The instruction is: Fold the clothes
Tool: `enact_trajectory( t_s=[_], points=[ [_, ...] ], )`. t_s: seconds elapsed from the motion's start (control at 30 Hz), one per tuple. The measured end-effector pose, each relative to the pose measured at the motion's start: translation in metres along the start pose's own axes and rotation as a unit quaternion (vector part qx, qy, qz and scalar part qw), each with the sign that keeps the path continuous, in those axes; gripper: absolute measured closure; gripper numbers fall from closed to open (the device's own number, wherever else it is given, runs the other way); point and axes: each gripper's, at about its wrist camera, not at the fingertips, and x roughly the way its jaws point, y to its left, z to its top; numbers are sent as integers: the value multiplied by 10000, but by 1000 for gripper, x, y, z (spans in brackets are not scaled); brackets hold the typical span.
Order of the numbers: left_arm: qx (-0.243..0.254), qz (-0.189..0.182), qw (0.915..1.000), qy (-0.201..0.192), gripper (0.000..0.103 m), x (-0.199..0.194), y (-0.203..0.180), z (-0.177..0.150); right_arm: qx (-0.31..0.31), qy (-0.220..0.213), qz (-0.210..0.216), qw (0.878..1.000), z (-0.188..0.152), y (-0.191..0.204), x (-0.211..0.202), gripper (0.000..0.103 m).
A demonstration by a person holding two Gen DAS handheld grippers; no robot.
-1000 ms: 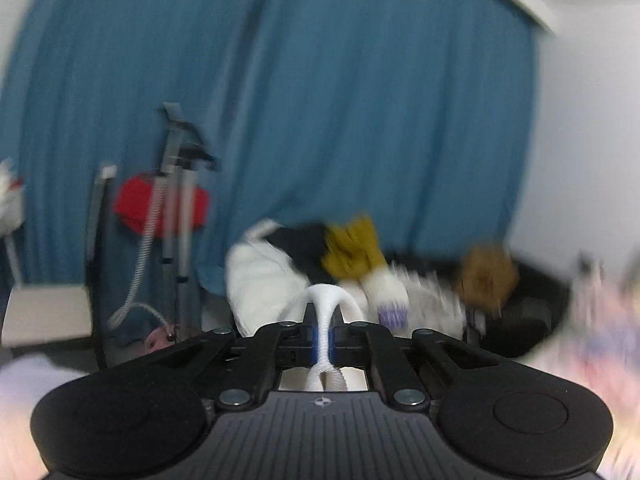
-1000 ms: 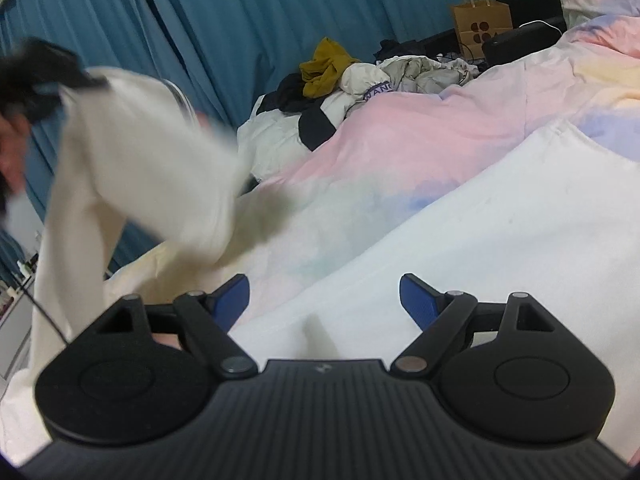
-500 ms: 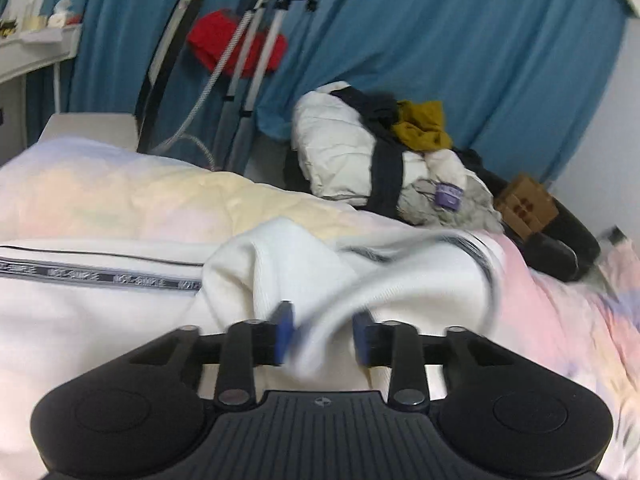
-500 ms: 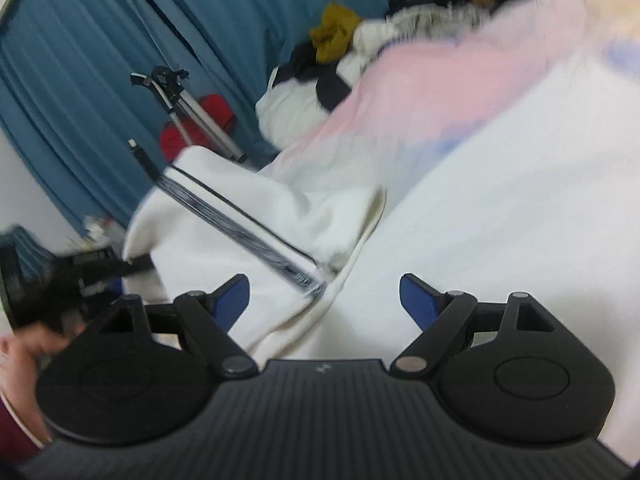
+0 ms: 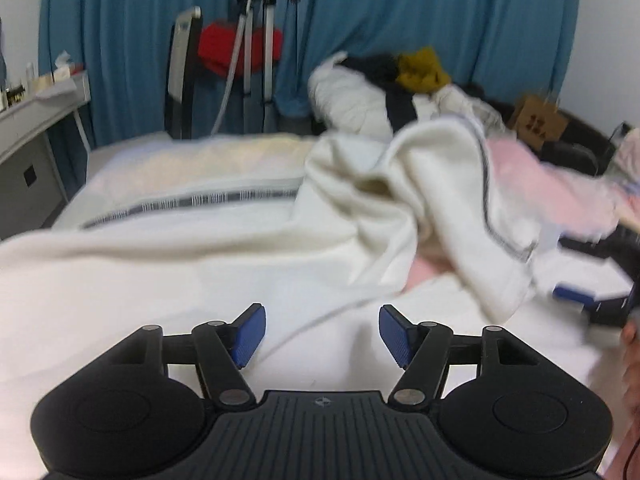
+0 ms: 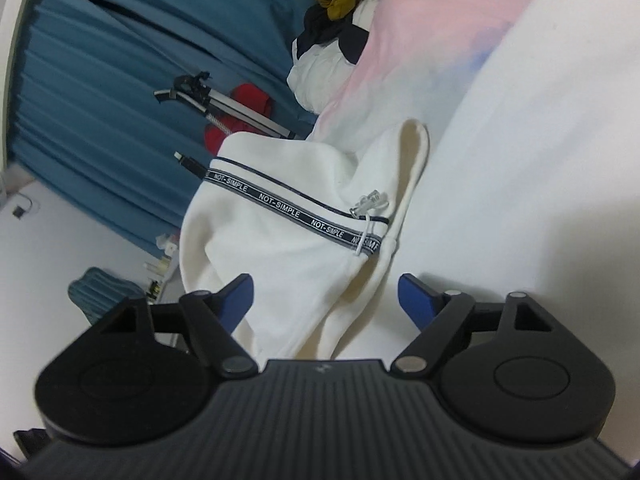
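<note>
A white garment (image 5: 224,248) with a dark lettered stripe lies rumpled on the bed; one part stands up in a fold at the right (image 5: 432,184). In the right wrist view the same garment (image 6: 280,240) shows its "NOT-SIMPLE" stripe (image 6: 296,210) and a drawstring with a clear tip (image 6: 370,202). My left gripper (image 5: 320,334) is open and empty just above the cloth. My right gripper (image 6: 326,298) is open, with a fold of the garment lying between its fingers, not clamped. The right gripper also shows at the right edge of the left wrist view (image 5: 592,300).
The bed has a white sheet (image 6: 540,160) and a pink pastel duvet (image 6: 432,36). A heap of other clothes (image 5: 400,84) lies at the far end. A tripod (image 5: 256,48), a chair back (image 5: 182,76), a desk (image 5: 36,120) and blue curtains (image 5: 440,12) stand behind.
My left gripper has let go of the garment's cord and opened, and the garment has dropped onto the bed. My right gripper has swung toward the garment and stayed open.
</note>
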Motion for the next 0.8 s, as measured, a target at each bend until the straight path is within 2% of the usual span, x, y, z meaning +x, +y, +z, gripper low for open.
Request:
enact_trajectory(
  t_s=[0.13,0.23,0.33,0.4,0.53,0.57,0.6,0.67,0.7,0.73,0.8],
  points=[
    [208,132,9996,124,39,10,-1,-8,121,6,-37,9999,10,-11,6,25],
    [36,83,9999,123,39,10,4,-7,313,195,137,9992,13,-23,13,26],
    [-149,13,9999,57,39,10,9,-2,128,615,414,9972,11,-12,24,26],
    [-216,14,9998,10,39,10,11,-1,45,803,446,9958,5,-2,31,26],
    [-231,121,9997,32,39,15,11,0,-658,1004,-95,9927,-7,13,47,27],
    [-215,158,9996,22,39,17,10,-1,-706,927,-109,9931,-7,15,49,27],
    [-194,197,9996,11,39,19,9,-1,-752,849,-125,9935,-7,17,51,31],
    [-170,252,9995,-20,39,22,9,-2,-796,628,-240,9946,-3,21,56,48],
    [-165,271,9995,-43,39,23,9,-2,-831,517,-366,9945,-1,20,59,72],
    [-172,269,9995,-83,39,22,10,-2,-854,442,-533,9939,3,20,61,87],
    [-183,257,9994,-154,39,21,12,-3,-814,236,-755,9935,15,20,62,90]
  ],
)
